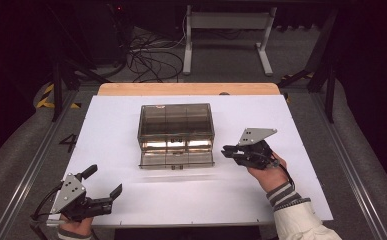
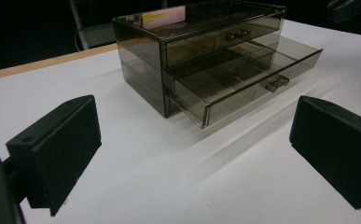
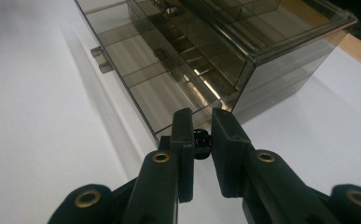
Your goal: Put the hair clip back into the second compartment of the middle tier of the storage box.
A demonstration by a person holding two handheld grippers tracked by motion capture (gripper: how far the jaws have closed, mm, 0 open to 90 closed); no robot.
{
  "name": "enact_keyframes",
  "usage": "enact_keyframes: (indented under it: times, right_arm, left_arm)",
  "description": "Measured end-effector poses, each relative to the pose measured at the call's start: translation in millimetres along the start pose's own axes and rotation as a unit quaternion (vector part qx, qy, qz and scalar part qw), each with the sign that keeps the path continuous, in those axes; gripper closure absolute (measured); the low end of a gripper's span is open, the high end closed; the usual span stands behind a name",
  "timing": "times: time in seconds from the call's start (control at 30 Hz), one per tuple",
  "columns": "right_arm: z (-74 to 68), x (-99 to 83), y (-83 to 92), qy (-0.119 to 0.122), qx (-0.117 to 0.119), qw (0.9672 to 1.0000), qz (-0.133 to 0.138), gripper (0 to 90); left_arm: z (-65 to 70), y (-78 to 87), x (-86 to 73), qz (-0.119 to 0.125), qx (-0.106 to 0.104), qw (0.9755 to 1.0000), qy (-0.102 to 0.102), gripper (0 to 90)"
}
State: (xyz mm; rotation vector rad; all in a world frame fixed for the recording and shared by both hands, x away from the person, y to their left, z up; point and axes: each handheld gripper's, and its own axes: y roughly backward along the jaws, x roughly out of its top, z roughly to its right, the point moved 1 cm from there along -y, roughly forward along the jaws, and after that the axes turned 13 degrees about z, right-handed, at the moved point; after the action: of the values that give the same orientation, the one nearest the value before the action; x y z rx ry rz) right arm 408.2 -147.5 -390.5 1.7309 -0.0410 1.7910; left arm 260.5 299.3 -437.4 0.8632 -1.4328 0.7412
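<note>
1. Sitting under everything is the white table (image 1: 131, 195), with a strip of bare wood along its far edge.
2. Next biggest is the smoky see-through drawer box (image 1: 176, 127), parked about mid-table, a bit toward the far side. Its bottom drawer (image 2: 243, 79) is pulled out toward the person and has dividers inside, plus a little handle (image 2: 277, 83) on the front. The drawer above it looks pushed in.
3. Left claw (image 1: 103, 182) hangs near the front left corner of the table, well apart from the box, jaws spread wide with nothing between them. The left gripper view looks right through that gap at the box.
4. Right claw (image 1: 227, 149) is just beside the open drawer's right front corner. Jaws are drawn in close, pinching a small black thing (image 3: 200, 140). Can't tell what it is, too small and dark.
5. A striped cuff (image 1: 286, 195) shows on the right wrist.
</note>
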Motion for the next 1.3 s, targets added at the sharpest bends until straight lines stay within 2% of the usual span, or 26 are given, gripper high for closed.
enact_keyframes:
  times: [0.3,0.67,1.3]
  right_arm:
    - [-3.5,16.5,-3.2,0.005,0.005,0.9999,0.011,79.5]
    - [-12.2,34.6,-22.5,0.017,0.023,0.9996,0.004,79.4]
    - [-28.0,51.9,-53.0,0.028,0.046,0.9985,0.005,79.4]
  left_arm:
    - [-0.2,0.2,0.0,0.000,0.000,1.0000,0.000,2.7]
    - [-0.1,0.2,0.0,0.000,0.000,1.0000,0.000,2.7]
    - [-0.7,0.6,0.1,0.002,0.001,1.0000,0.000,2.7]
